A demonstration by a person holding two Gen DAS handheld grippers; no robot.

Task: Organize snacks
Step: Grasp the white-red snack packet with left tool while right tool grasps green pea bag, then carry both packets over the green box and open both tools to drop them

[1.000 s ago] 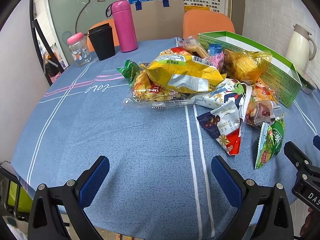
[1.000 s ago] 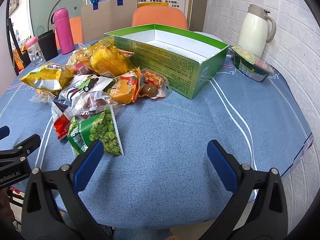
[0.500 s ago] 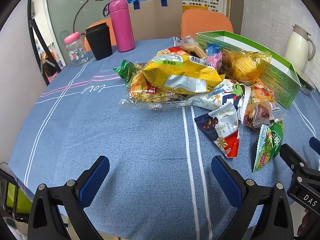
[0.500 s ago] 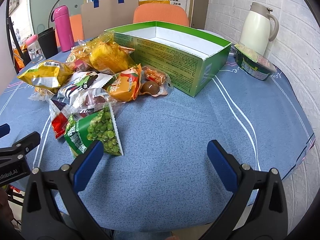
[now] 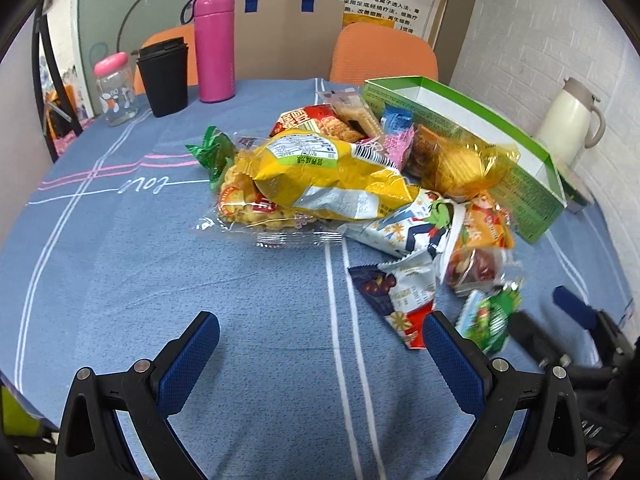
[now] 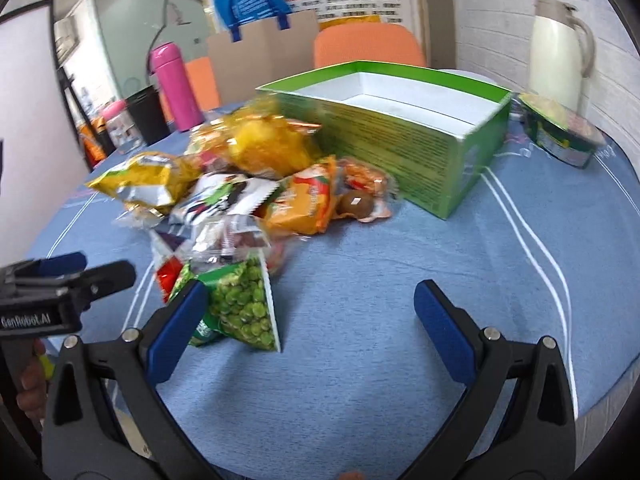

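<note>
Looking across a round table (image 5: 120, 280) in a blue cloth with white stripes, left to right. Far left at the back: a small glass jar with a pink lid (image 5: 115, 89), then a black cup (image 5: 165, 78), then a tall pink flask (image 5: 213, 45), all upright and close together, well apart from the snacks.

Down front, left gripper (image 5: 320, 354) spread wide over bare cloth, nothing between the blue pads (image 5: 188, 362), not touching any packet.

Middle of the table: the snack pile. Big yellow chip bag (image 5: 324, 176) lying on top of a clear packet of yellow puffs (image 5: 244, 204), a green wrapper (image 5: 212, 152) poking out on its left. To the right, a white packet with a green cartoon figure (image 5: 404, 228), a purple-and-red packet (image 5: 396, 296) nearest the left gripper, an orange packet (image 6: 304, 204).

Right gripper (image 6: 308, 312) also wide open, gripping nothing, its left pad (image 6: 176, 328) overlapping the edge of the green pea packet (image 6: 240, 308); can't tell whether actually touching.

Behind the pile, just beside it: open green box (image 6: 400, 144), white inside, empty as far as visible. Further right, a green instant noodle bowl (image 6: 560, 128) and a cream thermos jug (image 6: 556, 48) by the white brick wall.
</note>
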